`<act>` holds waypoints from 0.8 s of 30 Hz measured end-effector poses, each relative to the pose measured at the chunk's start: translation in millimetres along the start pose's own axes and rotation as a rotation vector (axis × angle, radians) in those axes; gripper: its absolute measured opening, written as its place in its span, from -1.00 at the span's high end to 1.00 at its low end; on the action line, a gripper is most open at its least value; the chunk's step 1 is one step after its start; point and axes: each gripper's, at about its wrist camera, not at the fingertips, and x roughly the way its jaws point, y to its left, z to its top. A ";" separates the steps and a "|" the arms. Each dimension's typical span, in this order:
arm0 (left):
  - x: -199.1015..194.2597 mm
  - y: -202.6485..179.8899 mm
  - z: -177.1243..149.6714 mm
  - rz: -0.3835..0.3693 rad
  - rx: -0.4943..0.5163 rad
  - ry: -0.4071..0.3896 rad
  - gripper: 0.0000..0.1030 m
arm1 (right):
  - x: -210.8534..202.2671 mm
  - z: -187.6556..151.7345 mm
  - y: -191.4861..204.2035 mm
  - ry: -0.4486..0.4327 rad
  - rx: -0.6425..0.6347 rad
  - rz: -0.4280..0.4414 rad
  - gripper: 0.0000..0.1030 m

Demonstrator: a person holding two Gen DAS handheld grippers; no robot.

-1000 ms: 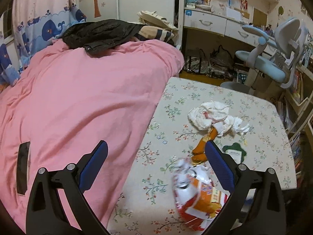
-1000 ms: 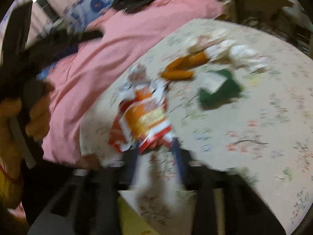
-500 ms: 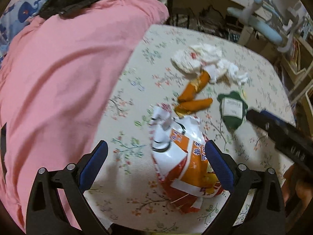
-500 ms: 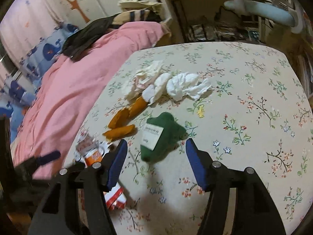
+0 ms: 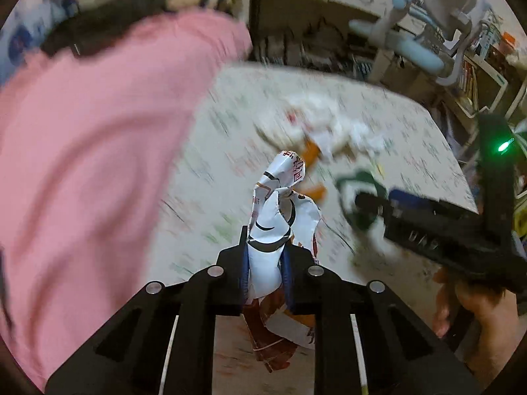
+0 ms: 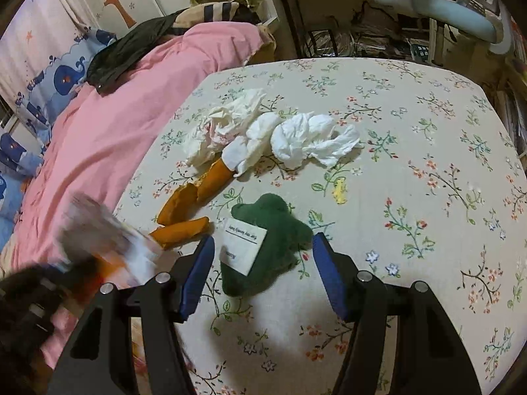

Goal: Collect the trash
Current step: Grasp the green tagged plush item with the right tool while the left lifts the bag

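A crumpled white, orange and red snack bag [image 5: 280, 204] stands up between the blue pads of my left gripper [image 5: 266, 263], whose jaws are closing and pinch it. In the right wrist view the same bag [image 6: 108, 240] is a blur at the left. My right gripper [image 6: 262, 238] is open and straddles a green cloth piece [image 6: 280, 220] with a white label, pads clear of it. Beyond lie orange scraps [image 6: 184, 227] and crumpled white tissues [image 6: 296, 135] on the floral table [image 6: 411, 131].
A bed with a pink cover [image 6: 98, 125] adjoins the table's left side, a black jacket [image 6: 131, 49] on it. A pale blue office chair [image 5: 428, 42], a desk and crowded shelves stand behind and to the right. A hand [image 5: 477, 312] holds the right gripper.
My left gripper went from wide open around the snack bag to pinching it, and the bag now stands bunched up. My right gripper has edged in over the green cloth piece.
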 end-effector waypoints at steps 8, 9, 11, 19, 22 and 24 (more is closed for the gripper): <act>-18.9 11.2 19.6 -0.010 -0.044 -0.086 0.68 | 7.6 -0.6 5.2 0.028 -0.027 0.013 0.33; -20.6 11.3 21.0 -0.012 -0.048 -0.095 0.68 | 3.8 -0.5 6.6 0.017 -0.037 0.015 0.36; -24.3 12.0 20.7 -0.014 -0.054 -0.109 0.68 | -4.1 -0.1 9.6 -0.008 -0.052 0.012 0.37; -34.2 10.2 17.9 -0.028 -0.058 -0.143 0.68 | -31.3 -11.5 -1.7 -0.046 -0.091 -0.009 0.37; -34.9 6.4 15.5 -0.029 -0.048 -0.146 0.68 | -42.9 -13.7 -10.1 -0.065 -0.069 0.005 0.37; -37.2 3.4 13.8 -0.029 -0.042 -0.158 0.68 | -52.4 -15.6 -14.5 -0.086 -0.061 0.014 0.37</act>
